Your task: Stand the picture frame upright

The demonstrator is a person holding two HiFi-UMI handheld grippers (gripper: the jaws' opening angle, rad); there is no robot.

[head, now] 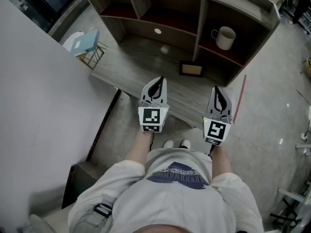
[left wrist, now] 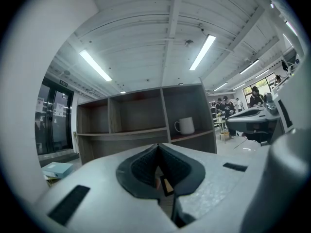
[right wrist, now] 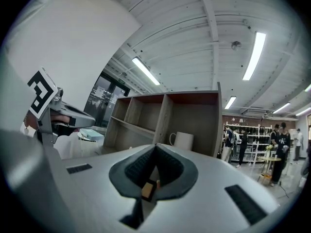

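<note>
Both grippers are hovering side by side over the front edge of the grey wood-grain desk (head: 146, 74), and neither is touching anything. The left gripper (head: 158, 80) is pointing toward the hutch with its jaws pressed together and nothing between the pads. The right gripper (head: 217, 89) is doing the same: jaws together, empty, a bit nearer the desk's right end.

The small dark-rimmed picture frame with the tan picture (head: 191, 69) is lying on the desk top, seemingly flat and face up. It is sitting just in front of the hutch's vertical divider, ahead of both grippers and between their lines, well apart from both tips. In each gripper view it is showing only as a small tan patch in the notch under the closed pads.

The grey wooden hutch with open compartments (head: 199, 25) is standing at the back of the desk. A white ceramic mug with a handle (head: 224, 37) is sitting upright in its right compartment, handle facing left.

At the desk's left end a light blue flat box (head: 86, 41) is resting on a gold wire basket (head: 95, 56), beside the white partition wall (head: 39, 106). The person's white shoes (head: 176, 143) are showing below the desk edge. A thin red strip (head: 241, 93) is running along the desk's right side.
</note>
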